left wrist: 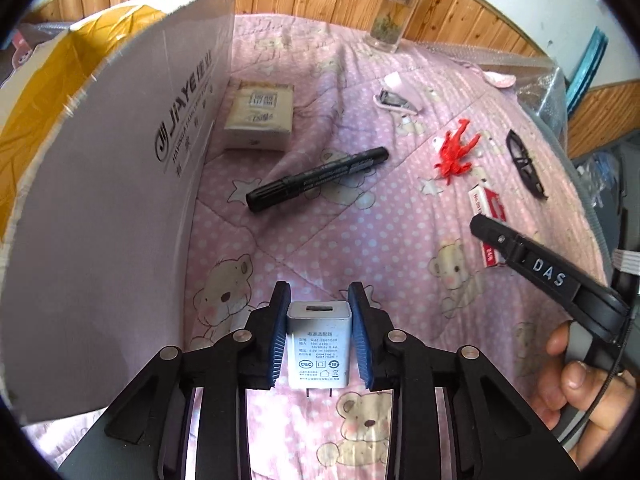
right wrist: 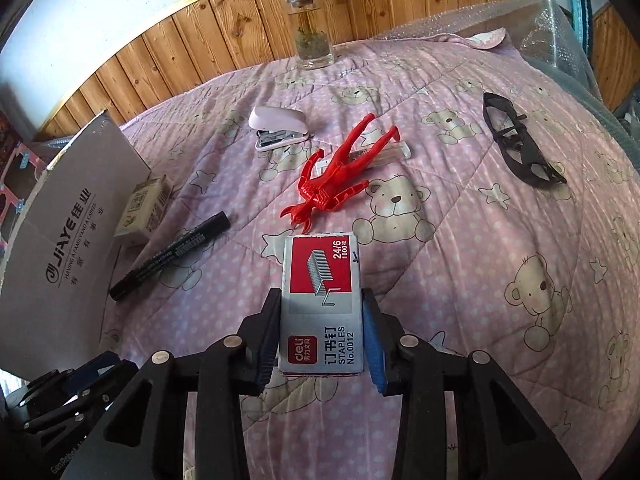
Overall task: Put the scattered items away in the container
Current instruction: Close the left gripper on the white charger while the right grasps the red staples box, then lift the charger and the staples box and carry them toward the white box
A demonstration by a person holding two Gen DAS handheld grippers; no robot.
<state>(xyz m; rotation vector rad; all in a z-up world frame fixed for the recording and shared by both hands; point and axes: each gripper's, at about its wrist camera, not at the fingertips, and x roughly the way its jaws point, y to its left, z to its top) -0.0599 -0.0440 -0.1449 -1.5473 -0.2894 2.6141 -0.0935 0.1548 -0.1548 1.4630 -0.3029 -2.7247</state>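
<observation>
My left gripper is shut on a white USB charger, held just above the pink quilt beside the cardboard box. My right gripper is shut on a red-and-grey staples box; it also shows in the left wrist view under the right gripper's finger. A black marker, a red figure, a pink stapler, black glasses and a beige packet lie on the quilt. The cardboard box stands at the left.
A glass jar with a metal lid stands at the far edge by the wooden wall panel. Bubble wrap lies at the far right. The quilt drops off at the right side.
</observation>
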